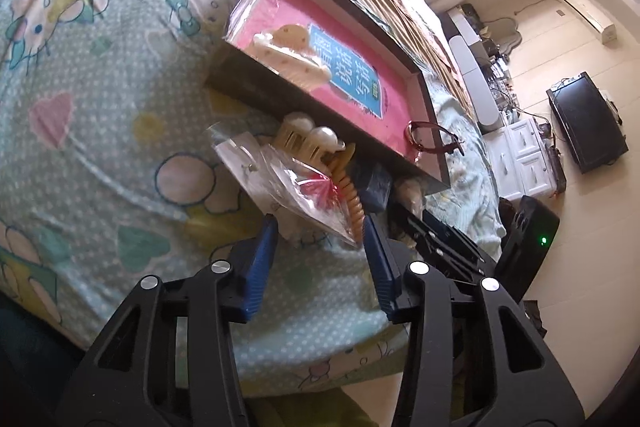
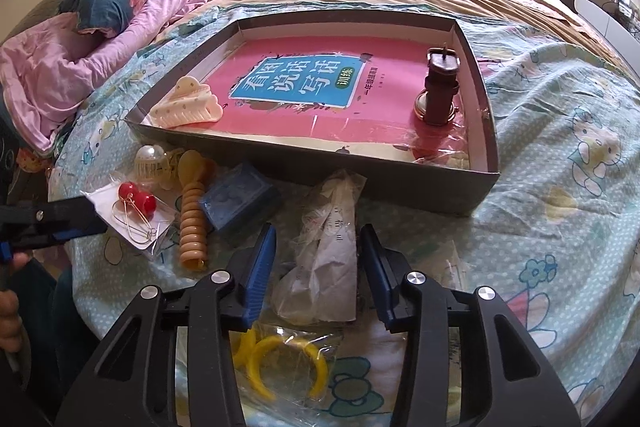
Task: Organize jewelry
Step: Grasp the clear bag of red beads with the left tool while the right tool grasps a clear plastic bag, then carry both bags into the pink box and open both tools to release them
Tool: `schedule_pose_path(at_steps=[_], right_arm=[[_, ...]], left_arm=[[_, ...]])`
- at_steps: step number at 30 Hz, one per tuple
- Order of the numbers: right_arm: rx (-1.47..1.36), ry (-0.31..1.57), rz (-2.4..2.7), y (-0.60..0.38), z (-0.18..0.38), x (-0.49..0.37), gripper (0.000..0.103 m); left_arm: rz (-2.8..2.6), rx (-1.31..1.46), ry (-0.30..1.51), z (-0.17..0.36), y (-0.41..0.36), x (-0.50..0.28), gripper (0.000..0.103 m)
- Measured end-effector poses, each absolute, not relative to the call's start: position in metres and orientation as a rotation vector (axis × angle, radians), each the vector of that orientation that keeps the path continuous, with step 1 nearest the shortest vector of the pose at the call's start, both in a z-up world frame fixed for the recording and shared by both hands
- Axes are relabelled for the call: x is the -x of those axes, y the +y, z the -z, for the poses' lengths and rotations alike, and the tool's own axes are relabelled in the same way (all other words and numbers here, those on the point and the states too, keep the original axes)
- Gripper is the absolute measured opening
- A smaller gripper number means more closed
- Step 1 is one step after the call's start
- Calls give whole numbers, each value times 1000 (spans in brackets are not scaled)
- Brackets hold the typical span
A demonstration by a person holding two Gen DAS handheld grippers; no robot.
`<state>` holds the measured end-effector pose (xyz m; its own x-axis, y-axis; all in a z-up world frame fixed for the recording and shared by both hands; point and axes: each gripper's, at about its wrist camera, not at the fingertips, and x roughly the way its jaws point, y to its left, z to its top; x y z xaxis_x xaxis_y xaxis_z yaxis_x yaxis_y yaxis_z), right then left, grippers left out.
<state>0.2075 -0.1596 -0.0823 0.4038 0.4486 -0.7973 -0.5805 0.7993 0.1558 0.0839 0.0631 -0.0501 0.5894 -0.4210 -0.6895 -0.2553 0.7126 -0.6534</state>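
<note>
Grey card, the tray point(image 2: 472, 193) lies ahead of both my grippers on the bedsheet point(image 2: 560, 247), lined with a pink book point(image 2: 280, 99). I judge the job barely begun: only the cream hair claw point(image 2: 186, 107) at its left end and the brown watch point(image 2: 440, 87) at its right end are inside.

The rest waits outside, between me and the tray's near wall. My right gripper point(image 2: 318, 251) stands wide open around a crumpled clear bag point(image 2: 332, 267), gripping nothing; the bag's long axis runs away from me towards the tray. Left of it the orange spiral hair tie point(image 2: 193, 223) lies along the same line, beside the blue box point(image 2: 240, 201). Yellow hoops point(image 2: 280, 359) sit bagged under that gripper.

My left gripper point(image 1: 320, 233) is open too, its fingers either side of the red earring card point(image 1: 316, 191); I cannot tell whether they touch it.
</note>
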Motion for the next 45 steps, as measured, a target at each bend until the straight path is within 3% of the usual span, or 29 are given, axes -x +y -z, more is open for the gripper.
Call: schedule_pose_path(at_steps=[3, 6, 14, 16, 20, 45], right_arm=[[152, 957, -653, -159, 83, -208, 42], [152, 961, -651, -159, 85, -210, 39], [161, 959, -650, -154, 87, -214, 36], [167, 956, -652, -154, 87, -214, 34], [154, 947, -658, -158, 85, -213, 30], [51, 781, -765, -146, 5, -211, 29]], left_arm=[[105, 819, 963, 50, 65, -84, 34], [95, 828, 945, 46, 70, -83, 26], [107, 826, 966, 54, 66, -99, 25], [101, 820, 968, 57, 67, -105, 17], [110, 788, 947, 55, 65, -109, 15], [45, 589, 726, -26, 94, -127, 12]])
